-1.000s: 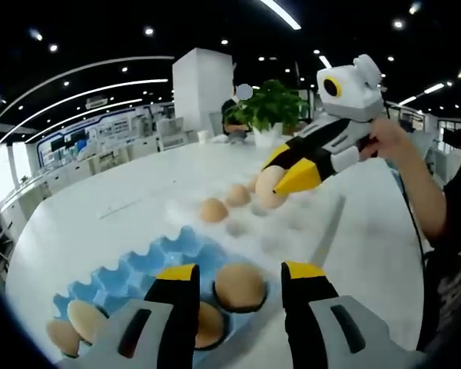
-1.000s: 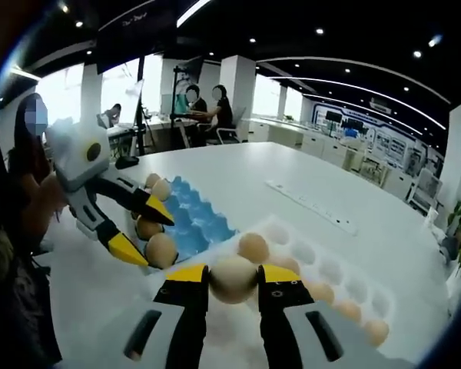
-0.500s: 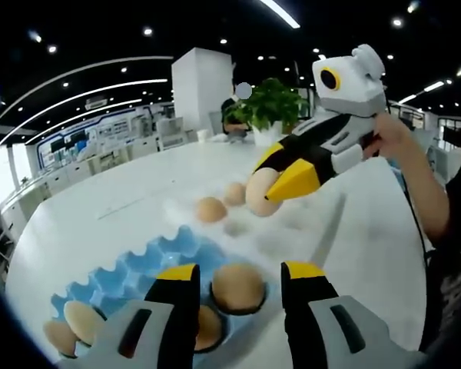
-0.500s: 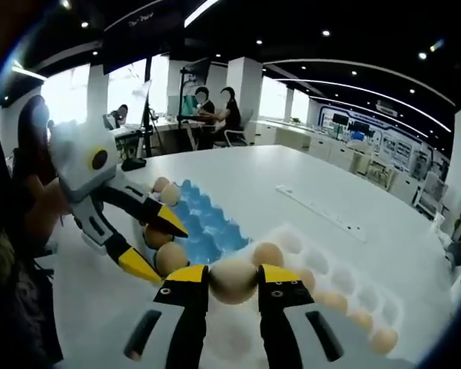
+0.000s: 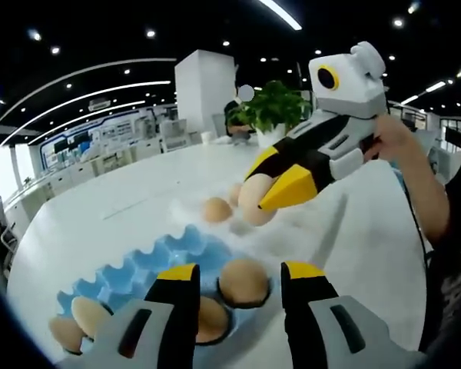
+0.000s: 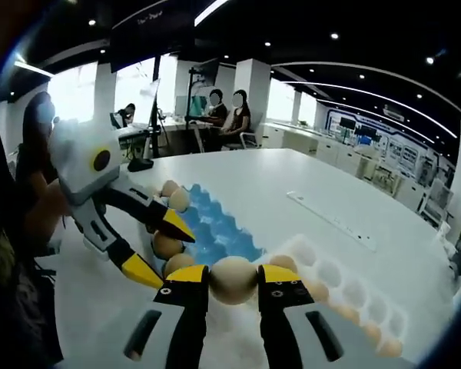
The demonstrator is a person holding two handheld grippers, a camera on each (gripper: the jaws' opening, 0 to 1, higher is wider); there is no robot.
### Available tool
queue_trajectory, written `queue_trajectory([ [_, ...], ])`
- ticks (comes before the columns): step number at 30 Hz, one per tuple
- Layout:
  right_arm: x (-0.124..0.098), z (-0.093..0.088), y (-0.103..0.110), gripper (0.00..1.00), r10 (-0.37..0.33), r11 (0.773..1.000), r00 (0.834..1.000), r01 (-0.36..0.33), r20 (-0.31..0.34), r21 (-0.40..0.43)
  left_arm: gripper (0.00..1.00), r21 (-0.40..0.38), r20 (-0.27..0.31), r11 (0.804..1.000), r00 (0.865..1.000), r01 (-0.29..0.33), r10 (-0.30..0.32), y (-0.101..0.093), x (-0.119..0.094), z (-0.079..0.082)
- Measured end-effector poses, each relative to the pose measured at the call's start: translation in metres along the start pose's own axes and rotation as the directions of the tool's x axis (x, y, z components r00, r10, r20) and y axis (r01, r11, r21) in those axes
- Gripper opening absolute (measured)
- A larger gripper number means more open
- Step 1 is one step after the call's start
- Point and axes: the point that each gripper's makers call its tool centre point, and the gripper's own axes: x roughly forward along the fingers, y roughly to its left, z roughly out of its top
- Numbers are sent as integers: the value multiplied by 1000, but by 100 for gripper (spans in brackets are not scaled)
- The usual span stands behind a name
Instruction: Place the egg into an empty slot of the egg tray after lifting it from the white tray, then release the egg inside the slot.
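In the left gripper view, the blue egg tray (image 5: 150, 257) with moulded cups lies at 7 o'clock, smooth brown eggs in its near slots. The left gripper (image 5: 238, 288) hovers over it with jaws apart, holding nothing. At 1 o'clock the right gripper (image 5: 270, 184) is closed on a pale oval egg (image 5: 253, 198), above the glossy white tray (image 6: 346, 288)
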Motion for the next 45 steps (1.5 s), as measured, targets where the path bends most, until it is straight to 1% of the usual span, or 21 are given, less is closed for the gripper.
queue_trajectory([
  [7,8,7,7,26,16,1000,1000,-16,2,-21,43,-10,13,1000,1000,-4,4,1,-6,-2],
  [13,16,13,10,26,28,999,1000,-27,6,-34,43,-28,27,999,999,20,-19,-1,-9,-3],
  [28,38,26,25,26,69,996,998,-68,9,-56,43,-43,55,999,998,30,-27,-2,-13,-3],
  [35,51,37,29,26,95,994,995,-94,17,-58,43,-49,72,998,996,46,-42,-2,-16,-2],
  [40,59,39,36,26,111,991,994,-110,13,-72,43,-54,79,997,996,55,-51,-3,-17,-2],
  [45,65,40,34,26,117,991,993,-116,4,-73,42,-53,84,996,995,65,-60,-5,-17,-1],
])
